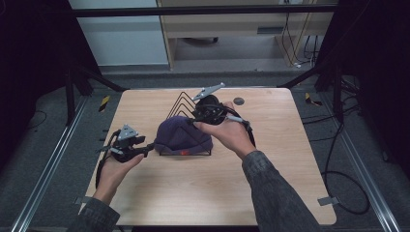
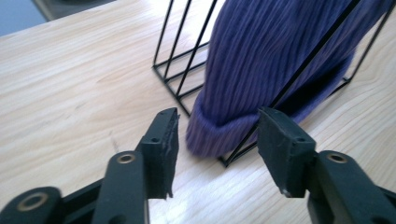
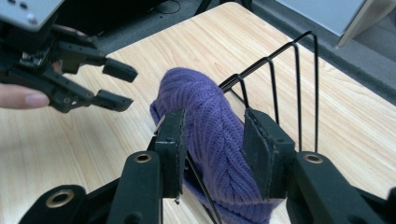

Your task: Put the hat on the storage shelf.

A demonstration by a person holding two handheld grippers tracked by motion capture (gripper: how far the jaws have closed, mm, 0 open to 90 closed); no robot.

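A purple hat (image 1: 181, 137) sits on a black wire rack (image 1: 180, 104) in the middle of the wooden surface (image 1: 270, 159). The hat is soft and knitted. It hangs over the low front part of the rack, and its bottom edge rests on the surface.

The right claw (image 3: 212, 147) is at the top of the hat. Its two black jaws stand on both sides of the knitted top, with the hat between them. They look very close to the wool, but I cannot tell for sure if they are squeezing it. In the high view the right claw (image 1: 199, 116) is above the hat, by the tall wires.

The left claw (image 2: 217, 140) is low, just beside the left end of the hat. Its jaws are wide apart and hold nothing. The hat's bottom edge and a corner of the rack are just in front of the gap between the jaws. In the high view the left claw (image 1: 149, 147) points at the hat from the left.

A small dark round thing (image 1: 238, 100) lies near the far edge of the surface, well apart from the rack.
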